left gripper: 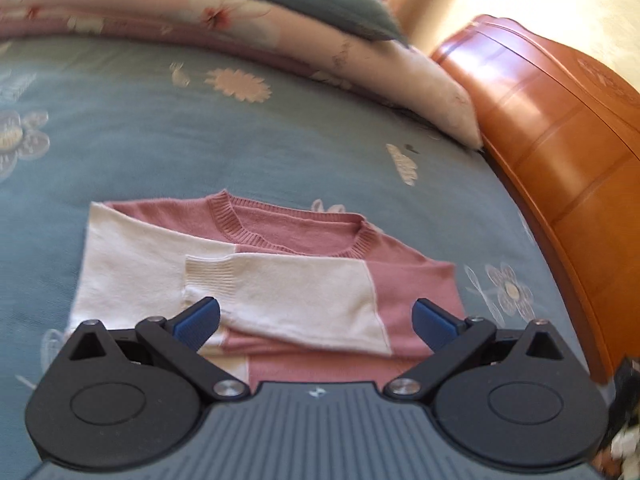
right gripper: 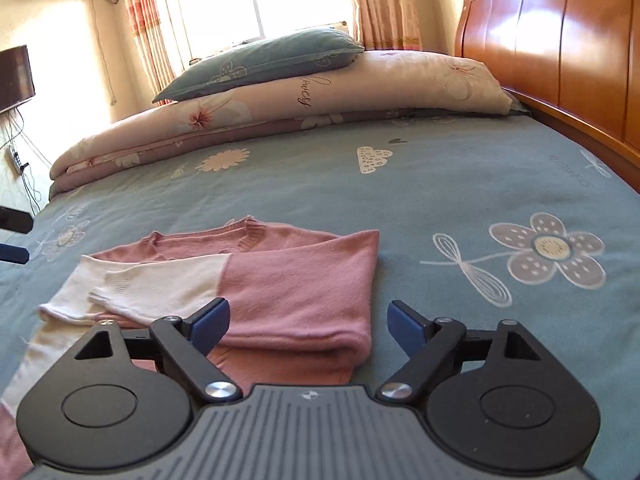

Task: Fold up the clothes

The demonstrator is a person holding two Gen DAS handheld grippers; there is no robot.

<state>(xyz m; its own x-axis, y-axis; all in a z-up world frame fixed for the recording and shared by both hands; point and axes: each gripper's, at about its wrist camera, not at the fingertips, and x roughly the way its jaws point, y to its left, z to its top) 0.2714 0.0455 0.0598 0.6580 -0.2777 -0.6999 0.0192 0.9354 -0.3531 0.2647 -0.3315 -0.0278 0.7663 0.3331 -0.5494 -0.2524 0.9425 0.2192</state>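
A pink and white knit sweater point(left gripper: 280, 280) lies flat on the blue floral bedsheet point(left gripper: 160, 140), both sleeves folded across its chest. My left gripper point(left gripper: 316, 322) hovers above the sweater's lower part, its blue-padded jaws wide apart and holding nothing. In the right wrist view the same sweater point(right gripper: 288, 292) lies in front, pink sleeve folded over on the right side. My right gripper point(right gripper: 308, 326) stands open above the sweater's right edge, nothing between its pads. At the left edge of that view a black and blue piece of the left gripper point(right gripper: 14, 236) shows.
A folded floral quilt point(right gripper: 280, 108) with a blue pillow point(right gripper: 260, 60) on top lies along the far side of the bed. The wooden headboard point(right gripper: 560, 48) rises on the right. Bare sheet point(right gripper: 500, 200) stretches right of and beyond the sweater.
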